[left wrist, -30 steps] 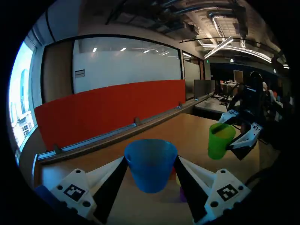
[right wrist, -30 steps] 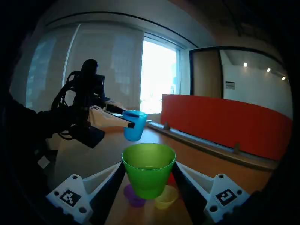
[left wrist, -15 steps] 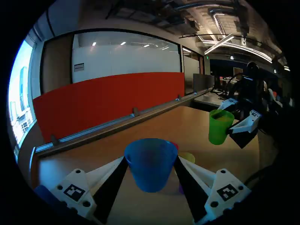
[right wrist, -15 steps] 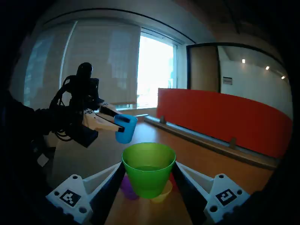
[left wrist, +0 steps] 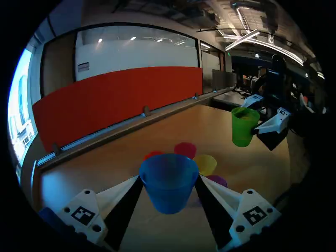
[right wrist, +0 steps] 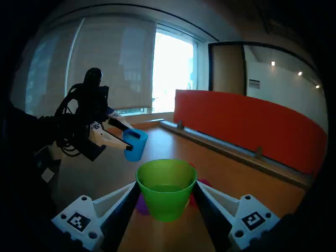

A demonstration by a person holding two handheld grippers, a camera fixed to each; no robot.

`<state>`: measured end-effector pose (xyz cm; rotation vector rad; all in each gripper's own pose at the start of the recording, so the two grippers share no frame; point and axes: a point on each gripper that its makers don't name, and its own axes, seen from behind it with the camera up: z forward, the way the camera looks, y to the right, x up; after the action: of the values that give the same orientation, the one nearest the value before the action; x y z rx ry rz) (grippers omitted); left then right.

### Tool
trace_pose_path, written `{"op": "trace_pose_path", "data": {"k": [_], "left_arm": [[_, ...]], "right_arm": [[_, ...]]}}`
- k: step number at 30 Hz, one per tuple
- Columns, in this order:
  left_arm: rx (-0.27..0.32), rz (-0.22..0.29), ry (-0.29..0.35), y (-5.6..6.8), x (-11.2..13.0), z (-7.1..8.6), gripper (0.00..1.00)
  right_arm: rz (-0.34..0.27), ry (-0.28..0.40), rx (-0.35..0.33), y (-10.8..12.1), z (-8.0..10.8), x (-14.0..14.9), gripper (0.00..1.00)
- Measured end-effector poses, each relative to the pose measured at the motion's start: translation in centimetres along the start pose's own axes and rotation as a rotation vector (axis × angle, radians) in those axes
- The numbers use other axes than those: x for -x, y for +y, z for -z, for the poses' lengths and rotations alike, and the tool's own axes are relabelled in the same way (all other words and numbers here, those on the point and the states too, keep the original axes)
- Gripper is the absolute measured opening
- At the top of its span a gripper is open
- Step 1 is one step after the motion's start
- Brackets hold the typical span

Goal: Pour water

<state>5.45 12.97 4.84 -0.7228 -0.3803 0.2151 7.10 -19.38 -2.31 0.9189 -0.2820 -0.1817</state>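
Left gripper is dipping toward the worktop, fingers clamping a blue cup; right gripper is gripping the water-filled green cup; pouring not started.

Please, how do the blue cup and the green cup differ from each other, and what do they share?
The blue cup is blue and clamped in the left gripper. The green cup is green and clamped in the right gripper. Liquid shows inside the green cup, but none can be made out in the blue cup. Both are tapered plastic cups, held about upright above the table.
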Motion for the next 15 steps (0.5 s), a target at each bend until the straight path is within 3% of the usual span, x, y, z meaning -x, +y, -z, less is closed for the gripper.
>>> {"op": "trace_pose_path", "data": {"k": [15], "left_arm": [[0.048,-0.06,-0.137,1.6,4.9,-1.3,0.86]], "right_arm": [[-0.009,-0.082,-0.02,0.4,0.1,2.5,0.88]]}}
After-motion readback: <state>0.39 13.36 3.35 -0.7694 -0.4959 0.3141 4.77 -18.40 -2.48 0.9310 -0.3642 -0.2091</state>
